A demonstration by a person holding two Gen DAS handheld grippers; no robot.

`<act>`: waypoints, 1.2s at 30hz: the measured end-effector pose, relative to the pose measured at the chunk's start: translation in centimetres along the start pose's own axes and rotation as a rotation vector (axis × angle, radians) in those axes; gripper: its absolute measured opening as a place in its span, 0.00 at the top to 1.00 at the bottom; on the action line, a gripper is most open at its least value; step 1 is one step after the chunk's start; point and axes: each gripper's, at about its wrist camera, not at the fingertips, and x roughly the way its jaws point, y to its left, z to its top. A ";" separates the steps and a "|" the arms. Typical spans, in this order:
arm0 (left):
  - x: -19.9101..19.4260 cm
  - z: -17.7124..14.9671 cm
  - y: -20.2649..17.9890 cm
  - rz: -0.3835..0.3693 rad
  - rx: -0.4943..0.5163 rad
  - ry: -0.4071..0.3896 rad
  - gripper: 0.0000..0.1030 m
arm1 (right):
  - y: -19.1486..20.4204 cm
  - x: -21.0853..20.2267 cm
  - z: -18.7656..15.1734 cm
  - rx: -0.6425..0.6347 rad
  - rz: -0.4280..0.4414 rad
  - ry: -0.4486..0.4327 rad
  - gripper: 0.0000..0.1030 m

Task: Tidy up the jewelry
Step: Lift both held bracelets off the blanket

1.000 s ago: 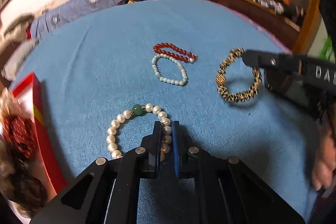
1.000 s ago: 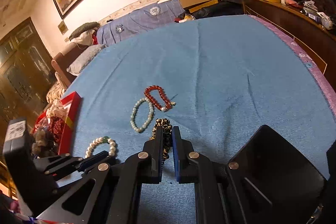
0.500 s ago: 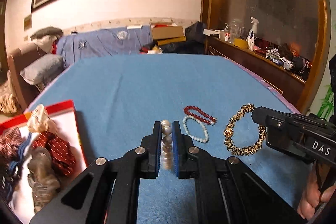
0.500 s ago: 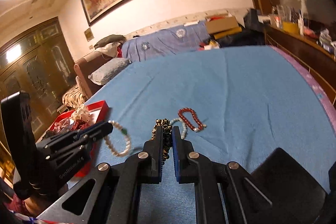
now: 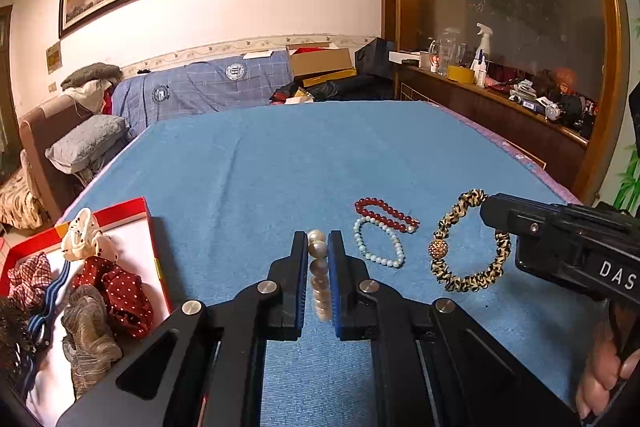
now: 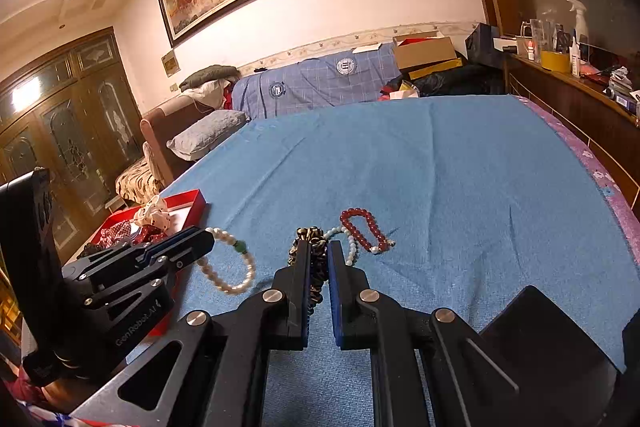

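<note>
Left gripper (image 5: 318,247) pinching a pearl bracelet (image 5: 319,275) lifted over the blue cloth (image 5: 280,163), right gripper (image 6: 318,251) clamped on a leopard-print bracelet (image 6: 316,259), red bead bracelet (image 5: 384,214) and pale bead bracelet (image 5: 378,247) lying touching between them, red tray (image 5: 140,205) at left
</note>
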 end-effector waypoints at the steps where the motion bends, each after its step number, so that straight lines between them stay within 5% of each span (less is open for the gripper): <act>1: 0.0 0.0 -0.1 0.006 0.007 -0.003 0.91 | 0.0 0.0 0.0 0.000 0.002 0.000 0.92; 36: -1.5 0.4 -1.4 0.081 0.037 -0.051 0.91 | -1.1 0.0 0.1 0.061 0.024 -0.006 0.92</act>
